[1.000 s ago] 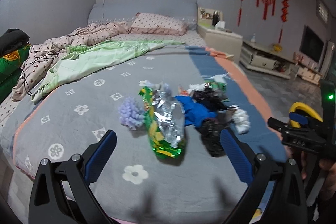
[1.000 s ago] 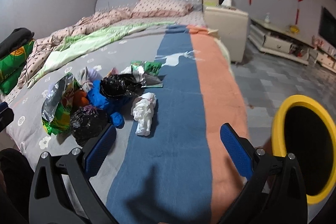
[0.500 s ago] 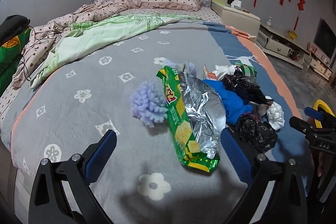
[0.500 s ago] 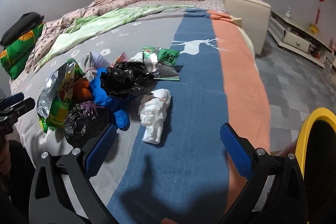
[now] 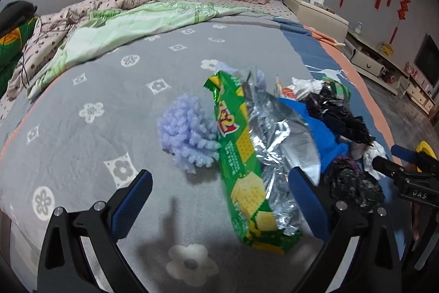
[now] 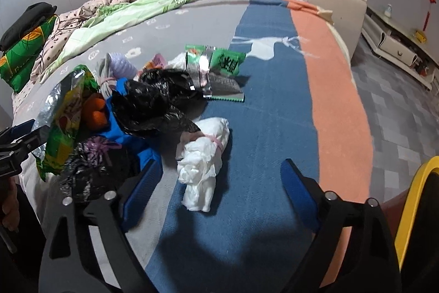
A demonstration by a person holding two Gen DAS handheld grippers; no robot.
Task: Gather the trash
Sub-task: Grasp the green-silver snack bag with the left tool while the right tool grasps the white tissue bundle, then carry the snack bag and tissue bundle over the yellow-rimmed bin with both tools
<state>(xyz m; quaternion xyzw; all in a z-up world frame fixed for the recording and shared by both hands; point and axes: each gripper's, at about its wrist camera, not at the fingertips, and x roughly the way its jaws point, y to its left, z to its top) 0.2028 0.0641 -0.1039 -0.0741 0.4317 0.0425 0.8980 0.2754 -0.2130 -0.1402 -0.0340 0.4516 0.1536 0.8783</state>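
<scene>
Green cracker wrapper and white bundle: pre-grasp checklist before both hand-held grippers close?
1. Left hand-held gripper open, nothing gripped: ok.
2. Green cracker wrapper lies between the left fingers, pads not yet on it: ok.
3. Purple pom-pom touches the wrapper's left edge and may get caught: not ok.
4. Right hand-held gripper open, empty; its jaws have just been closing slightly: ok.
5. White tied bundle sits nearer the right gripper's left finger, off-centre: not ok.
6. Yellow-rimmed bin beside the bed; whether it can be reached: cannot tell.
</scene>
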